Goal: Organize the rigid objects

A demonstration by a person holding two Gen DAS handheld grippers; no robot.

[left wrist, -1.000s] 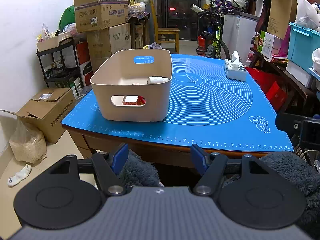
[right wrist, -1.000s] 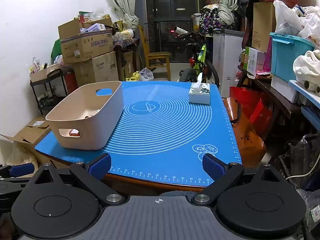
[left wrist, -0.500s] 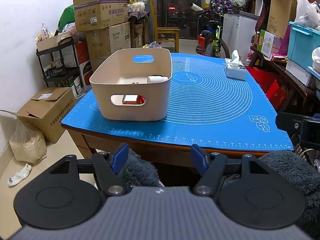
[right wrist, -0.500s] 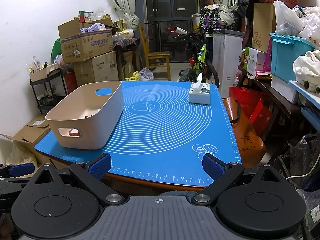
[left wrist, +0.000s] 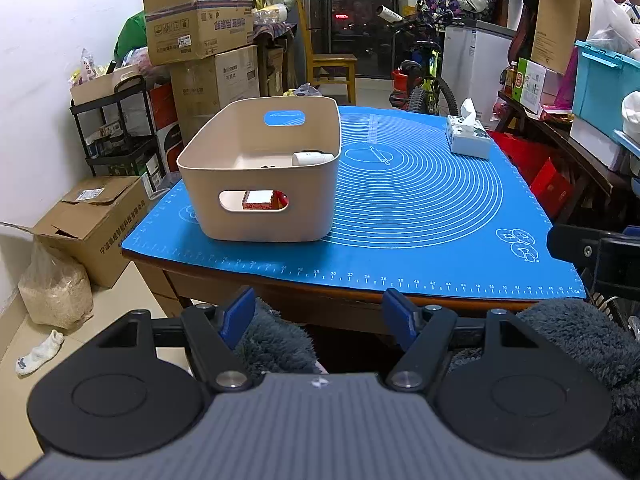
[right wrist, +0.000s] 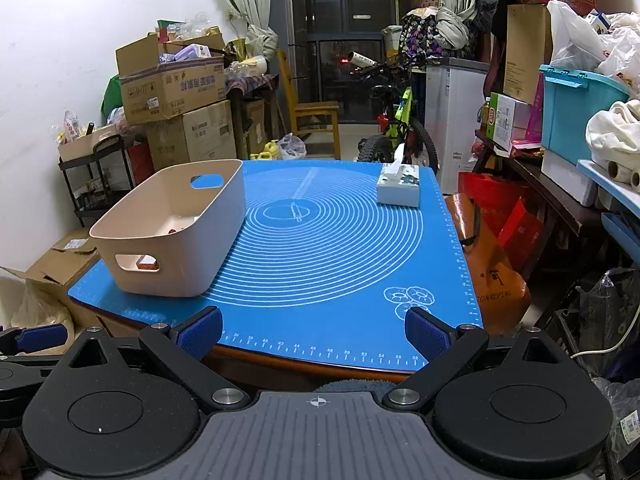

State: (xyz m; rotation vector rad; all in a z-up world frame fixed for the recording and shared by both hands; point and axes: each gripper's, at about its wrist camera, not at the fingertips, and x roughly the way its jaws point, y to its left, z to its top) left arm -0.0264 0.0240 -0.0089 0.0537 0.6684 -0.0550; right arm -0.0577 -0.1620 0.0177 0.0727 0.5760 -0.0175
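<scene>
While the beige bin (left wrist: 260,184) on the desk's blue mat (left wrist: 420,208) is already holding a red box (left wrist: 260,201) and white bottle (left wrist: 312,158), the left gripper (left wrist: 320,316) and right gripper (right wrist: 314,330) are hanging wide open and empty short of the desk, so the sorting is looking finished.

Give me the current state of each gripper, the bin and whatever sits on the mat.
left gripper: open, empty, short of the table edge.
right gripper: open, empty, at the near table edge.
beige bin: upright on the blue mat, holding a white cylinder and a red box.
tissue box: upright, a tissue sticking out.
</scene>
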